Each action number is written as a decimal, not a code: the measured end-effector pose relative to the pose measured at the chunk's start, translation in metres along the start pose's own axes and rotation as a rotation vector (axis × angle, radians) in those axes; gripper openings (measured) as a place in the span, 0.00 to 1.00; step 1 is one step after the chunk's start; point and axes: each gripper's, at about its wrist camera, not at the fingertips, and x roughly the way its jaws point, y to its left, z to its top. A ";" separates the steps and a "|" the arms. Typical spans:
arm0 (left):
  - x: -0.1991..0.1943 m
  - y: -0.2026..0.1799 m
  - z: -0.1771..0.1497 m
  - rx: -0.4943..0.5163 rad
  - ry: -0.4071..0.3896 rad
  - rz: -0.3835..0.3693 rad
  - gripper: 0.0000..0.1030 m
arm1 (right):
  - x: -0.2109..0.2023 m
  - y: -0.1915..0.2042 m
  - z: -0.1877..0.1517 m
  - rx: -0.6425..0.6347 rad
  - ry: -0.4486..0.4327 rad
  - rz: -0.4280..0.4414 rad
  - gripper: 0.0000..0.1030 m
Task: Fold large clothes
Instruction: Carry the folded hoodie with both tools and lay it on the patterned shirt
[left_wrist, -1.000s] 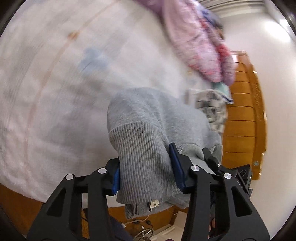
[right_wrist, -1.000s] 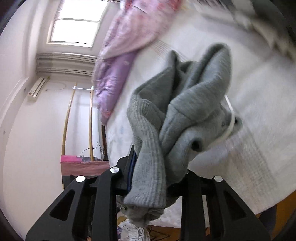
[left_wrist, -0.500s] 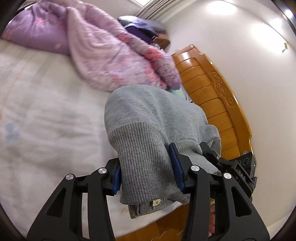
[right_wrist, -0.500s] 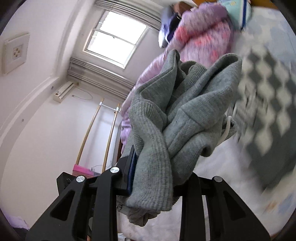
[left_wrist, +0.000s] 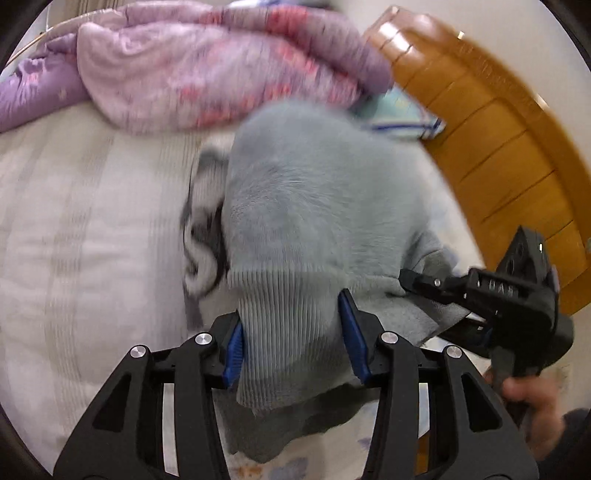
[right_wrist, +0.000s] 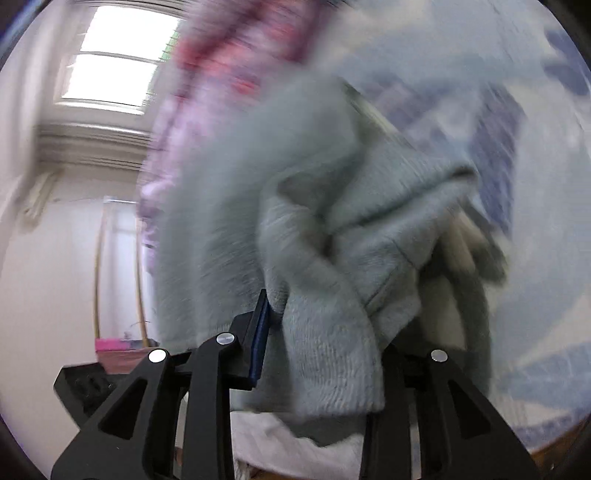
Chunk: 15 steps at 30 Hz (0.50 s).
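Note:
A grey knit sweater (left_wrist: 314, 206) hangs bunched between both grippers above the bed. My left gripper (left_wrist: 291, 332) is shut on its ribbed hem, with cloth draping below the blue pads. My right gripper (right_wrist: 325, 332) is shut on another thick fold of the same sweater (right_wrist: 332, 240); its right finger is hidden by the cloth. The right gripper also shows in the left wrist view (left_wrist: 491, 306), at the right, close to the left one. Both views are blurred by motion.
A white bedspread (left_wrist: 74, 229) lies below. A pink and purple quilt (left_wrist: 192, 74) is heaped at the far side. A wooden headboard (left_wrist: 491, 140) stands at the right. A black-and-white checked cloth (left_wrist: 203, 236) lies under the sweater. A window (right_wrist: 110, 62) is at upper left.
Both grippers have swung with the sweater toward the headboard end of the bed. The checked cloth and pillow area now lie under it. Both grips are unchanged.

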 end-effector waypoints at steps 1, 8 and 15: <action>0.003 -0.003 -0.004 -0.004 -0.003 0.002 0.53 | 0.000 -0.005 -0.001 0.006 -0.002 -0.008 0.29; 0.002 0.005 -0.013 -0.017 0.026 0.086 0.81 | -0.009 -0.001 -0.004 -0.075 -0.001 -0.208 0.51; -0.006 0.026 -0.018 -0.117 0.056 0.048 0.87 | -0.002 -0.019 -0.003 -0.103 -0.032 -0.413 0.59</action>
